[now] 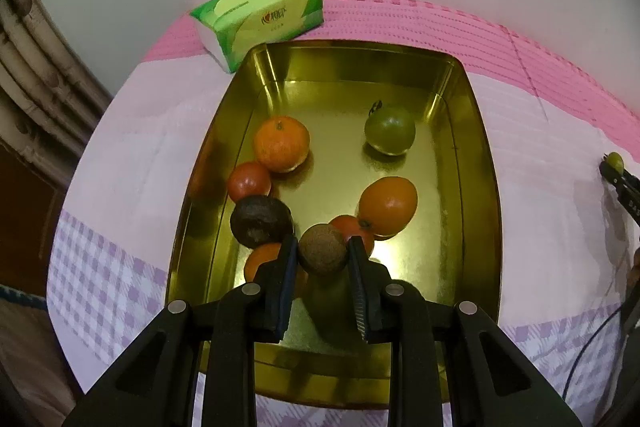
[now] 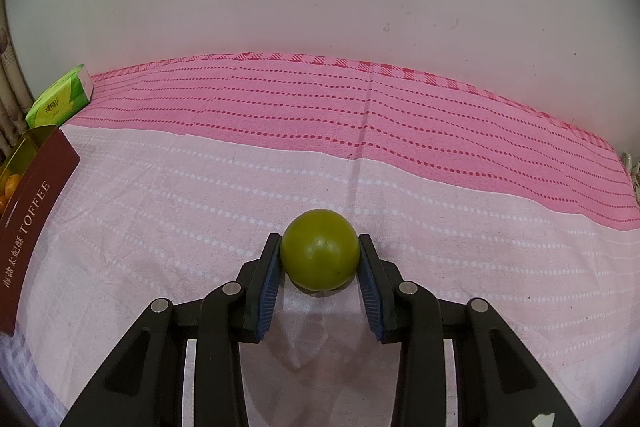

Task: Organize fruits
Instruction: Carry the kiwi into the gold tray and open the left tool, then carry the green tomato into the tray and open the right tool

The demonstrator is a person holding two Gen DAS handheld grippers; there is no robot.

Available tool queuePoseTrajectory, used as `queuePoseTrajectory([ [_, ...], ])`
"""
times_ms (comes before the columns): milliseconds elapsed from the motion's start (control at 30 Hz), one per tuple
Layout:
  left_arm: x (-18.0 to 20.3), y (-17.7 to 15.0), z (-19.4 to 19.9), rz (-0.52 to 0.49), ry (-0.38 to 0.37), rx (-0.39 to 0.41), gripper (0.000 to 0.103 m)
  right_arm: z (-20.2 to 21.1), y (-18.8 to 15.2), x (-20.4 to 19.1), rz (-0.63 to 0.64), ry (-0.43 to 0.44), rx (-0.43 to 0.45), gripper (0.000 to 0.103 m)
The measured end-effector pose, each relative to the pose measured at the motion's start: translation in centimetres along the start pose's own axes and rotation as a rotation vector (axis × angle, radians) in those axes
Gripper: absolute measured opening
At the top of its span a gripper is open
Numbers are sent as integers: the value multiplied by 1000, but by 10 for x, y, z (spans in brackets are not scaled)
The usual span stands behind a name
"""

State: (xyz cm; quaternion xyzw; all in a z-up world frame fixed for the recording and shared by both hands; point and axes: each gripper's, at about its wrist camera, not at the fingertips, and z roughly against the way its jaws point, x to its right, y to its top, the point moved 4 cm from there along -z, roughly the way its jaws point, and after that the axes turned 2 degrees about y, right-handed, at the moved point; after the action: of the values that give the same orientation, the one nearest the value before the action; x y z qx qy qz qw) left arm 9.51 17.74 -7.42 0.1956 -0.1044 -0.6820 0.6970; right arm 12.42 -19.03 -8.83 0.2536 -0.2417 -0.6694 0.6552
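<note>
In the left wrist view my left gripper (image 1: 322, 251) is shut on a small brown round fruit (image 1: 322, 249), held low over the near half of a gold tin tray (image 1: 486, 195). In the tray lie an orange (image 1: 282, 143), a green fruit (image 1: 390, 130), a larger orange fruit (image 1: 387, 205), a red fruit (image 1: 249, 182), a dark brown fruit (image 1: 261, 221) and partly hidden orange and red fruits beside my fingers. In the right wrist view my right gripper (image 2: 319, 259) is shut on a green round fruit (image 2: 319, 255) resting on the cloth. That right gripper (image 1: 612, 167) shows at the left view's right edge.
A green tissue pack (image 1: 264, 15) lies behind the tray by the white wall. The table wears a pink, white and lilac checked cloth (image 2: 400, 131). The tray's maroon side reading TOFFEE (image 2: 32, 215) stands at the right view's left edge. A dark cable (image 1: 592, 343) trails at the right.
</note>
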Motion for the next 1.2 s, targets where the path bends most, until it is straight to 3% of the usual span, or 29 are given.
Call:
queuePoseTrajectory([
  [467,2,1,2,-8,3,-18,33,0,0,0,0,0,0,34],
  [900,-25,2,33,5,54,95,45,0,0,1,-2,3,2,34],
  [1200,-44,-10,38,20,97,121,53,2,1,-1,-43,-6,-11,31],
])
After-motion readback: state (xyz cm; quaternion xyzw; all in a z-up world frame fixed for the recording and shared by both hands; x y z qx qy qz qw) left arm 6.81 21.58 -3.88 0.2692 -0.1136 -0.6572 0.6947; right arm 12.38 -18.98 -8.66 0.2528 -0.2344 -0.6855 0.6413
